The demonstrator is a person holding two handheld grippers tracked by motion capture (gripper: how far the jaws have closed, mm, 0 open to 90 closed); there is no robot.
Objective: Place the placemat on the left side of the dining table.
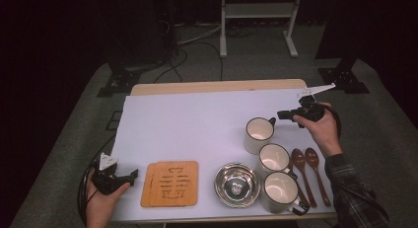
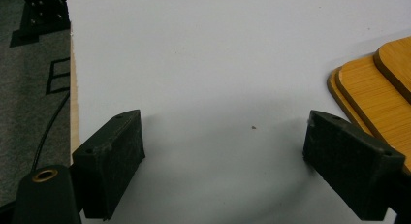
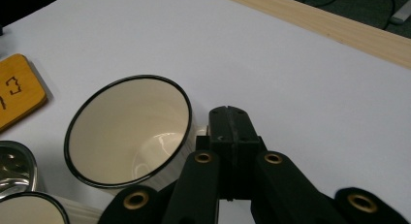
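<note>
While right gripper point(image 3: 228, 117) jaws clench the mug point(image 3: 128, 132) handle, left gripper point(image 2: 223, 151) jaws released, coaster point(image 1: 170, 183) markings unreadable.

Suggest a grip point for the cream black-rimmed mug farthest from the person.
Pinch its black handle, coming from the right in the high view: the mug stands upright, handle jutting that way, where the right gripper is shut on it.

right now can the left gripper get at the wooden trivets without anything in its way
Probably yes. The left gripper sits with jaws open just left of the stacked wooden trivets, and there is bare white table cover between them. The steel bowl and mugs lie on the trivets' far side.
</note>
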